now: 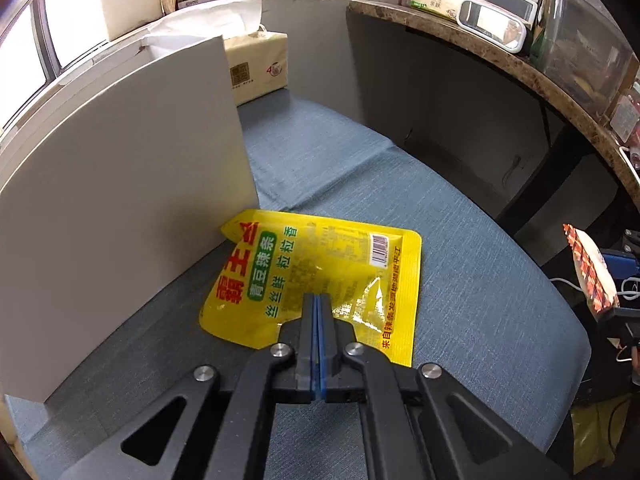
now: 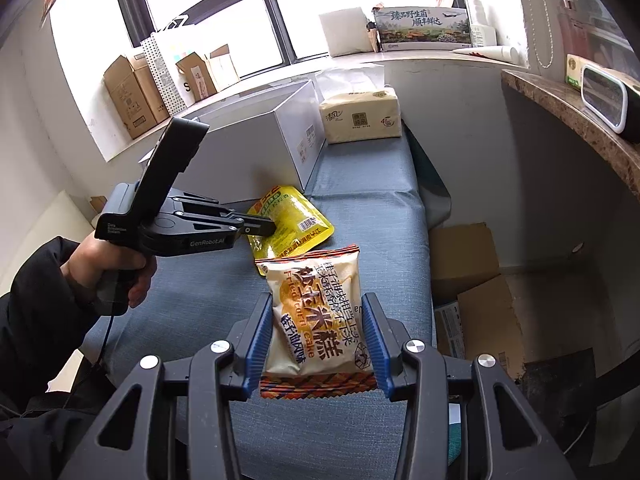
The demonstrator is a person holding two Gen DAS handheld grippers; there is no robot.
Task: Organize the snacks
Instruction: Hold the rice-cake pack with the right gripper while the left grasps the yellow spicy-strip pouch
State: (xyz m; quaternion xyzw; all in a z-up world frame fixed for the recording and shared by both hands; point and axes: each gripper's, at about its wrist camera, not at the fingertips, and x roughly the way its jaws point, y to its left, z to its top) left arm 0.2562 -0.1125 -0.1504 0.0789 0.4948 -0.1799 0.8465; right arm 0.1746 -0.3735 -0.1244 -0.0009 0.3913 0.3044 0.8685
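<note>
Blue cloth table (image 1: 460,280), grey box (image 2: 260,140) at the back. My left gripper (image 1: 317,300) is clamped shut on nothing, just over the yellow pouch (image 1: 320,276) lying beside the box. My right gripper (image 2: 318,328) squeezes the corn cake pack (image 2: 316,320).

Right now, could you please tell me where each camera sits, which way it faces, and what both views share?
Left wrist: on the left gripper, angled down at the yellow foil snack pouch beside the grey cardboard box; jaws shut.
Right wrist: on the right gripper, clamping the cream corn-cake packet, facing the window; a hand and dark sleeve show.
Shared: yellow pouch, box, blue cloth, tissue pack.
</note>
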